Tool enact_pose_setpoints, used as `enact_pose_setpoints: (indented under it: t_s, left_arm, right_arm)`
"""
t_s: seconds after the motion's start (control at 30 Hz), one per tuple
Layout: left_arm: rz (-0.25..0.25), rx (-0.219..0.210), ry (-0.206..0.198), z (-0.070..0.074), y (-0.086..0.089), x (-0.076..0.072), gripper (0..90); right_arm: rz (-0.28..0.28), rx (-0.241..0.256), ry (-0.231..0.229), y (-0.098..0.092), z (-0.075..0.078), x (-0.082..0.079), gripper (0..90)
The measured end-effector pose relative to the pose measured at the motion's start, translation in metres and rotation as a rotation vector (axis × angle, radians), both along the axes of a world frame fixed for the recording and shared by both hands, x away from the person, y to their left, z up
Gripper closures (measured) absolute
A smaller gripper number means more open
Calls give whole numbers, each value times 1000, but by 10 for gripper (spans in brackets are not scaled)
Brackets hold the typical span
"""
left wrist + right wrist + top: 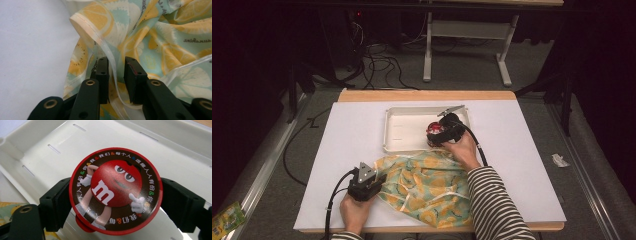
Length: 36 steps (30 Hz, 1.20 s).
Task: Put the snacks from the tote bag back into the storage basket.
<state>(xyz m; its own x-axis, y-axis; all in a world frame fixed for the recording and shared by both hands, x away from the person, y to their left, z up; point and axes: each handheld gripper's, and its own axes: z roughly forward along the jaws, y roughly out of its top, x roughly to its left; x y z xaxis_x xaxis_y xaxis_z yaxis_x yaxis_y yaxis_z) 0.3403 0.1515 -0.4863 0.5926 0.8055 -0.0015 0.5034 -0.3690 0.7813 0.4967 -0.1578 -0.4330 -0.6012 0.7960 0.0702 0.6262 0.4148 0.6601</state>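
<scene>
Fruit-print cloth (pixel 427 187), cream tray (pixel 404 127), white tabletop (pixel 522 165), dark room

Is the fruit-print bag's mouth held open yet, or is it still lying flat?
Still mostly flat and crumpled. The bag lies on the table; the left gripper straddles its clear strap without closing.

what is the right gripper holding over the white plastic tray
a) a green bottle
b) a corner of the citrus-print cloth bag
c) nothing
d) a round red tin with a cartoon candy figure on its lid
d: in the right gripper view the right gripper has its black jaws on either side of the round red tin, above the white plastic tray.
</scene>
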Motion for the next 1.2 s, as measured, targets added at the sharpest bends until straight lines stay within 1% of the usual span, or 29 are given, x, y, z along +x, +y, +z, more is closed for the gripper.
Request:
enact_pose_setpoints:
  t_s: [0.03,0.13,0.27,0.43,0.53,0.77,0.97,1.0,1.1,1.13,1.17,1.2]
  left_arm:
    - [0,0,1,0,0,0,741]
    - [0,1,0,0,0,0,739]
    - [1,8,0,0,0,0,742]
    - [0,5,2,0,0,0,745]
    - [1,4,5,0,0,0,745]
    - [1,3,5,0,0,1,743]
    - [1,1,6,0,0,1,743]
    - [0,0,6,0,0,1,744]
    - [-1,3,7,0,0,1,744]
    - [1,-1,5,0,0,1,744]
    - [2,-2,8,0,0,1,744]
    - [4,0,11,0,0,2,744]
  right_arm:
    - [5,4,-9,-1,0,0,160]
    - [1,19,-15,-1,4,-2,159]
    - [-7,6,-36,-1,9,-6,159]
    - [-14,13,-57,-4,15,-9,162]
    - [-7,18,-70,-5,19,-12,165]
    - [13,25,-84,-6,27,-19,181]
    - [23,14,-94,-9,31,-24,218]
    - [17,23,-100,-9,31,-25,224]
    - [25,18,-108,-10,33,-29,236]
    - [28,27,-111,-10,33,-30,236]
    - [33,26,-101,-11,33,-32,236]
    - [40,26,-102,-11,33,-33,237]
